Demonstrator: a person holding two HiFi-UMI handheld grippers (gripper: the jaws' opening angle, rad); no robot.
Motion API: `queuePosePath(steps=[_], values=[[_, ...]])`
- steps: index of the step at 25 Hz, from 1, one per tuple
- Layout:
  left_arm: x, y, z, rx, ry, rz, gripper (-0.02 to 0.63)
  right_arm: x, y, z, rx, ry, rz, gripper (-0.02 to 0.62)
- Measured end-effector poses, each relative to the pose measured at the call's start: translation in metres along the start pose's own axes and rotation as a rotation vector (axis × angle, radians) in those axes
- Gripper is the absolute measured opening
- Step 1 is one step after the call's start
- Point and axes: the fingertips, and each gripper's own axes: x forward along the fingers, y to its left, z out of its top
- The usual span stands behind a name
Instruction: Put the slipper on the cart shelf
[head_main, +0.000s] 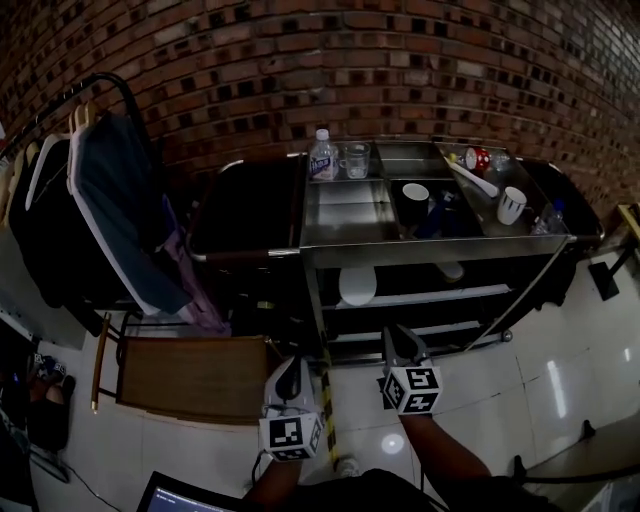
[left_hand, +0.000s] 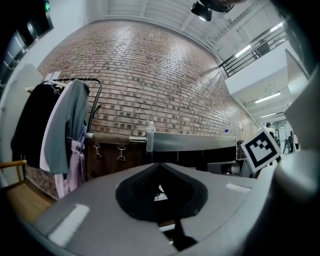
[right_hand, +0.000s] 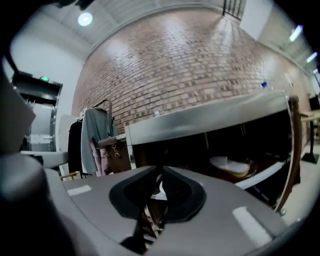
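The left gripper (left_hand: 159, 166) has its dark jaws closed tip to tip with nothing between them. The right gripper (right_hand: 161, 170) likewise holds its jaws together and empty. Each gripper carries a cube printed with black-and-white square markers, and both hang low over the pale tiled floor (head_main: 500, 400) in front of a steel cart (head_main: 430, 250). A white slipper (head_main: 357, 285) lies on the cart's middle shelf, under the top tray, well apart from both grippers. In the right gripper view it shows as a pale shape on that same shelf. The cart's top is split into compartments. A clear bottle (head_main: 322, 155) stands at the back left with a glass (head_main: 356, 160) just beside it; the bottle's label is too small to read. A white cup (head_main: 511, 205) sits farther right. A brown bag (left_hand: 112, 150) with metal clasps hangs at the cart's left end. A clothes rack (head_main: 125, 90) stands to the left of the cart, holding a grey garment (head_main: 115, 200) and a black one (head_main: 40, 220). A brown board (head_main: 195, 375) lies on the floor below the rack. A red brick wall (head_main: 300, 60) fills the background, and a small green sign (left_hand: 47, 6) glows high up, its lettering unreadable.
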Motion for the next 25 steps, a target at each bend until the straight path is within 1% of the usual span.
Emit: queuePosePath(steps=[2,3,6,8,13,16,19,22,25], values=[[0.004,-0.006,-0.002,-0.008,0.008,-0.016,0.015,-0.014,0.007,0.004,-0.095,-0.025,-0.018,0.009],[0.006,-0.009,-0.004,-0.011,0.011,-0.026,0.015,-0.022,0.010,0.004,-0.131,-0.036,-0.030,0.002],[0.008,-0.017,-0.010,-0.018,0.029,-0.048,0.015,-0.046,0.015,0.008,-0.206,-0.085,-0.086,0.002],[0.009,-0.022,-0.013,-0.018,0.034,-0.057,0.015,-0.056,0.021,0.012,-0.238,-0.103,-0.091,0.002],[0.004,-0.034,-0.018,-0.019,0.010,-0.083,0.015,-0.069,0.041,0.010,-0.248,-0.127,-0.004,0.002],[-0.001,-0.034,-0.010,-0.010,-0.023,-0.059,0.015,-0.071,0.049,0.015,-0.284,-0.157,0.025,0.002],[-0.006,-0.033,-0.005,-0.009,-0.029,-0.035,0.015,-0.076,0.054,0.018,-0.321,-0.162,0.025,0.002],[-0.003,-0.030,-0.001,-0.004,-0.051,-0.037,0.015,-0.071,0.054,0.018,-0.342,-0.150,0.011,0.002],[-0.004,-0.025,0.000,0.006,-0.052,-0.028,0.015,-0.068,0.058,0.016,-0.355,-0.157,0.014,0.002]])
